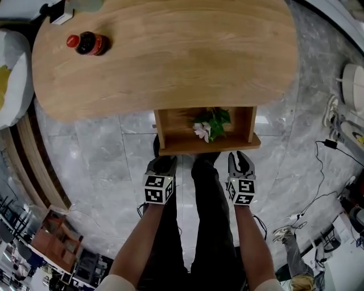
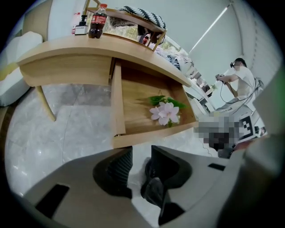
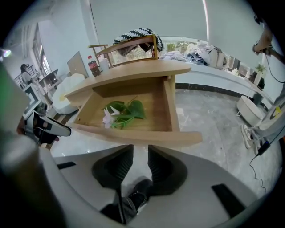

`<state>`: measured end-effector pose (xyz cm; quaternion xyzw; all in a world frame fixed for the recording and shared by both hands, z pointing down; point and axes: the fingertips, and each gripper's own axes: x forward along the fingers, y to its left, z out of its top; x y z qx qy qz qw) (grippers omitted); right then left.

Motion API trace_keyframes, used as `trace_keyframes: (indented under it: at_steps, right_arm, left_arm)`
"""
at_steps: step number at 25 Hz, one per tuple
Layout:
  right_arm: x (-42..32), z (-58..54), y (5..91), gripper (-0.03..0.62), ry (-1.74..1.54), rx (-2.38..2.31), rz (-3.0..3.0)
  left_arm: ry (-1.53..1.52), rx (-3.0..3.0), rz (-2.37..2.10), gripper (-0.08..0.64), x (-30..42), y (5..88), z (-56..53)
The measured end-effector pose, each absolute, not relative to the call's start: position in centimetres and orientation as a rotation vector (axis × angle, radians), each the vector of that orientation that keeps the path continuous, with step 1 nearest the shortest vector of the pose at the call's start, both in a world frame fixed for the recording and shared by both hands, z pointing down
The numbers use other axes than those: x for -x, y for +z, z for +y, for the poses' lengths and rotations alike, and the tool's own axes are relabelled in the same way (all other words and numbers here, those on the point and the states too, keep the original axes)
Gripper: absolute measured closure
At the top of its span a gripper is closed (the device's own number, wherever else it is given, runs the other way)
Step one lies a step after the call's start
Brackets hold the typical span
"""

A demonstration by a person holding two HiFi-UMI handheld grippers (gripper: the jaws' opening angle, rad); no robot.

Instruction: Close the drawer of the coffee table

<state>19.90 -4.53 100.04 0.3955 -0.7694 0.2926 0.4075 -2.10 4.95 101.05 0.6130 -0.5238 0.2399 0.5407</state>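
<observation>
The wooden coffee table (image 1: 170,51) has its drawer (image 1: 207,146) pulled out toward me. A pink-white flower with green leaves (image 1: 209,125) lies inside it. My left gripper (image 1: 162,160) hangs just in front of the drawer's front panel, near its left end. My right gripper (image 1: 242,156) is near the right end. Neither touches the panel. In the left gripper view the drawer front (image 2: 147,138) and flower (image 2: 164,112) lie just beyond the open jaws of my left gripper (image 2: 141,153). My right gripper (image 3: 140,153) also stands open and empty before the panel (image 3: 147,138).
A cola bottle (image 1: 88,43) and a small white device (image 1: 60,12) stand on the tabletop's far left. A white cushion (image 1: 11,74) lies left of the table. Cables (image 1: 330,148) trail over the marble floor at right. My legs (image 1: 210,187) stand between the grippers. Another person (image 2: 238,78) stands far off.
</observation>
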Motion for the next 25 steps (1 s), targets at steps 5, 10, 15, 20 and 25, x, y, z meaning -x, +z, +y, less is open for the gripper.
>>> trace_keyframes:
  at_steps: [5,10,15,20,25]
  right_arm:
    - [-19.6,-5.3,100.4,0.473,0.737,-1.021,-1.944]
    - [-19.5,-5.3,100.3,0.468,0.767,-1.066,-1.938]
    - [-19.3,-5.2,100.0,0.468,0.770,-1.061,-1.948]
    - [-19.1,-5.2,99.5,0.468,0.777,-1.074,-1.950]
    - [-19.0,-6.2,98.7,0.466,0.775,-1.108,-1.969]
  left_arm:
    - [0.543,-1.425,-1.276,0.420,2.4,101.4,4.8]
    - [0.529,-1.407,-1.287,0.417,2.4,101.5,4.6]
    - [0.525,-1.415,-1.326,0.419,2.9,100.9,4.1]
    - [0.530,-1.419,-1.330,0.419,3.3,100.5,3.9]
    - [0.538,-1.455,-1.343,0.420,3.2,99.8,3.4]
